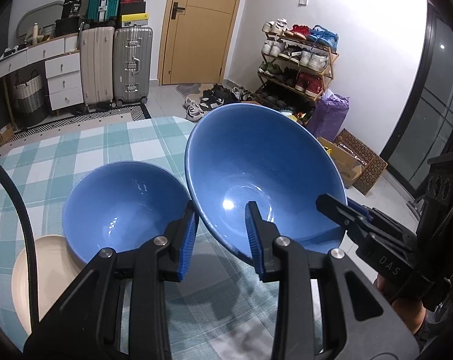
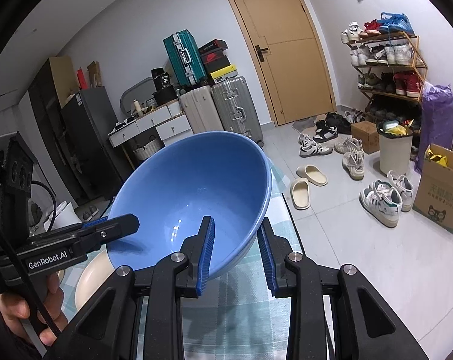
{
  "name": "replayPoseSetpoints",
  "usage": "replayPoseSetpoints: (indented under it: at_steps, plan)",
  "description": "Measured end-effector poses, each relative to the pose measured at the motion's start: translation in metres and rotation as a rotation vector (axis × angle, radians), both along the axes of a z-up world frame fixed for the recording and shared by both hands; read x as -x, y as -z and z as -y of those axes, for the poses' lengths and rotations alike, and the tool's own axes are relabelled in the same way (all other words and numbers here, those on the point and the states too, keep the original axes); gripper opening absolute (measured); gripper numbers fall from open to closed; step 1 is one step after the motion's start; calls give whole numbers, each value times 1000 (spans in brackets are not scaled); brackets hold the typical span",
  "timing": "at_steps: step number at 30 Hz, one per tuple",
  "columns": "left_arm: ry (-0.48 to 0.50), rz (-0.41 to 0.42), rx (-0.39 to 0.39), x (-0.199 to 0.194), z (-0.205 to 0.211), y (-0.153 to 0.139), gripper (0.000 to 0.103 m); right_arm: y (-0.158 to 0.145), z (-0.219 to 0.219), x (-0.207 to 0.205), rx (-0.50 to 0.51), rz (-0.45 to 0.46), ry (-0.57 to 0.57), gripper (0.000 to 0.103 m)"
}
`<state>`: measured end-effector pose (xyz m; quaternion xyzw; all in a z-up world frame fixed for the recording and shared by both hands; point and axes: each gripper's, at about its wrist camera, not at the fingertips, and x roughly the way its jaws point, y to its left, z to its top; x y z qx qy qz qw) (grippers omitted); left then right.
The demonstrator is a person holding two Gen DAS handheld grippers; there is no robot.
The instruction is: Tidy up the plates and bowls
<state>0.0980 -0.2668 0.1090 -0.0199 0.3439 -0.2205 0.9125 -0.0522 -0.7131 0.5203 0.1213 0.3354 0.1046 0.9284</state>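
While both grippers grasp the large blue bowl [image 1: 256, 162] by opposite rim edges, left gripper [image 1: 220, 237] and right gripper [image 2: 236, 255], it hangs tilted above the table's [image 1: 85, 147] right edge; smaller blue bowl [image 1: 121, 204] and cream plate [image 1: 46, 270] sit unstacked.

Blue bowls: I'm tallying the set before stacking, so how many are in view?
2. The large blue bowl is held tilted above the table, gripped at its rim by both the left claw and the right claw. The smaller blue bowl sits left of it. Others may be hidden.
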Motion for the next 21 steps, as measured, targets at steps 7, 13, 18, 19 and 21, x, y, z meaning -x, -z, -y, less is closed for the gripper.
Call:
replayPoseSetpoints:
  at_steps: [7, 13, 18, 19, 21]
  plan:
    - [-14, 18, 13, 13, -15, -14, 29, -4, -12, -1, 5, 10, -17, 30]
    - [-35, 31, 16, 21, -30, -25, 29, -7, -24, -2, 13, 23, -39, 30]
    - [-51, 44, 27, 23, -44, -34, 29, -9, -39, -1, 27, 32, -63, 31]
    - [-52, 46, 33, 26, -47, -36, 29, -10, -41, -1, 25, 33, -68, 31]
    - [-53, 47, 44, 25, -52, -39, 29, -9, -43, -1, 28, 35, -76, 31]
